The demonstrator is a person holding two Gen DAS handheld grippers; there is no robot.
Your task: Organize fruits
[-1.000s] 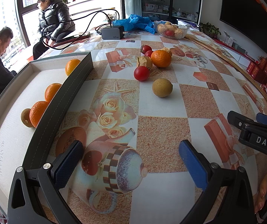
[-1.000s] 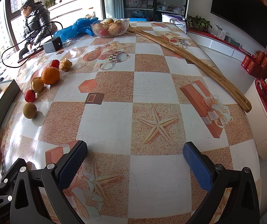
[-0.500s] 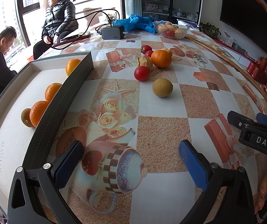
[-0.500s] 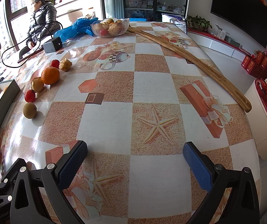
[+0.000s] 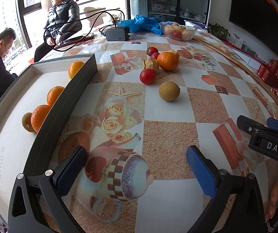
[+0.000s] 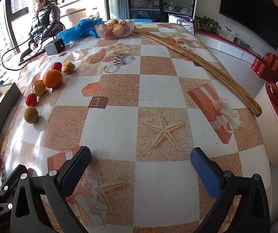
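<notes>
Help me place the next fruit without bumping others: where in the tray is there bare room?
Free: the tray floor near the camera, below the brown fruit and orange, and the stretch between the middle orange and far orange. Crowded: along the dark tray wall, where the oranges sit.

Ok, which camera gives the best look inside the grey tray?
The left wrist view: the tray shows its white floor with oranges inside. The right wrist view catches only its corner at the left edge.
</notes>
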